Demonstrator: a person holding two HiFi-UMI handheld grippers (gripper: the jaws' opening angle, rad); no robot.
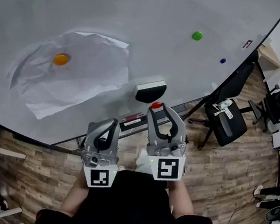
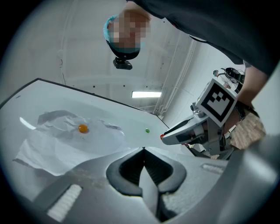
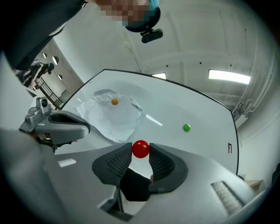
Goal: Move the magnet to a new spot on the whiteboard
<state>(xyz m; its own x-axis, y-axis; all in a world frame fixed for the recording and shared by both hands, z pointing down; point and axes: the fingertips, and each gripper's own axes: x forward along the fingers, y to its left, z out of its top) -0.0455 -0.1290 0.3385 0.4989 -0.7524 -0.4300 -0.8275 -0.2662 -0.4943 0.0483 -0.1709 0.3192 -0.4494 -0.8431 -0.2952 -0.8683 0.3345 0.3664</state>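
Holds the small red magnet (image 3: 140, 148) by its round sides at the tips of the right claw (image 1: 156, 107), apparently just off the whiteboard (image 1: 158, 14), left claw (image 2: 143, 151) closed on nothing; seems light, hard, smooth, may slip.

Whiteboard (image 1: 143, 12): cut off by top and left picture edges in head view. Red magnet (image 1: 156, 105): mostly hidden between pads of right gripper (image 1: 156, 109), only top shows. Blue dot (image 1: 223, 60) far right on board: too small to tell. Label (image 1: 247, 44) near right rim: print unreadable. Items on ledge (image 1: 132, 118): too small to tell.
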